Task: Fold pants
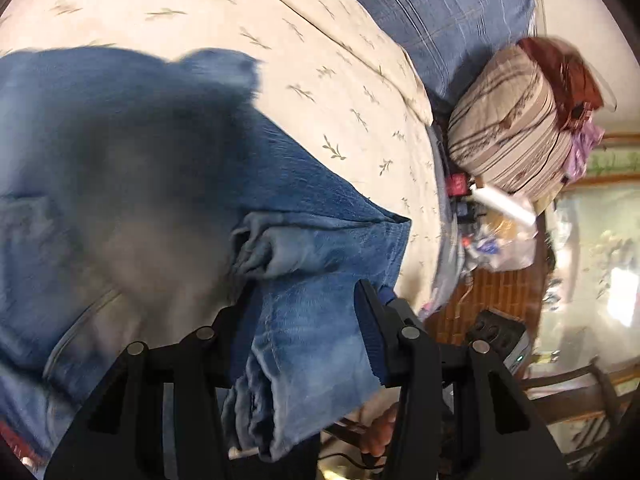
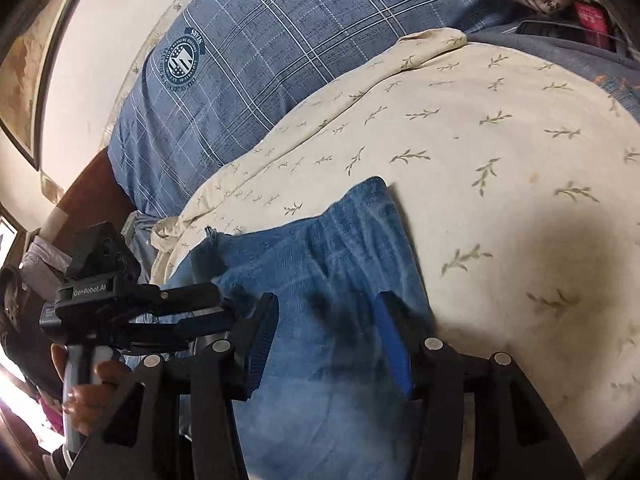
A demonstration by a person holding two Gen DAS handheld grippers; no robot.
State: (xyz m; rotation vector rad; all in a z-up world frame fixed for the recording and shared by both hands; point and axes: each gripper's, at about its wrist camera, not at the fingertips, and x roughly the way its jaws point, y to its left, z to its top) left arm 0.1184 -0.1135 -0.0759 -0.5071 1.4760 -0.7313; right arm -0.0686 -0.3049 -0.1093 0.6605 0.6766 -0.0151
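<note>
The jeans (image 2: pixel 320 280) lie doubled over on the cream sheet (image 2: pixel 500 120) — a fold just laid, I judge. The left gripper (image 1: pixel 304 300) and right gripper (image 2: pixel 324 324) stand part-open over the denim, gripping nothing. Next — pull clear, then take the far end for another fold.

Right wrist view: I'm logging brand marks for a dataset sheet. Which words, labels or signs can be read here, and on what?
"GenRobot.AI": white print on the black body of the left tongs.
"STARS": on the round crest of the blue plaid pillow, seen upside down; its ring lettering is too small to read.
Left wrist view: nothing legible.
</note>
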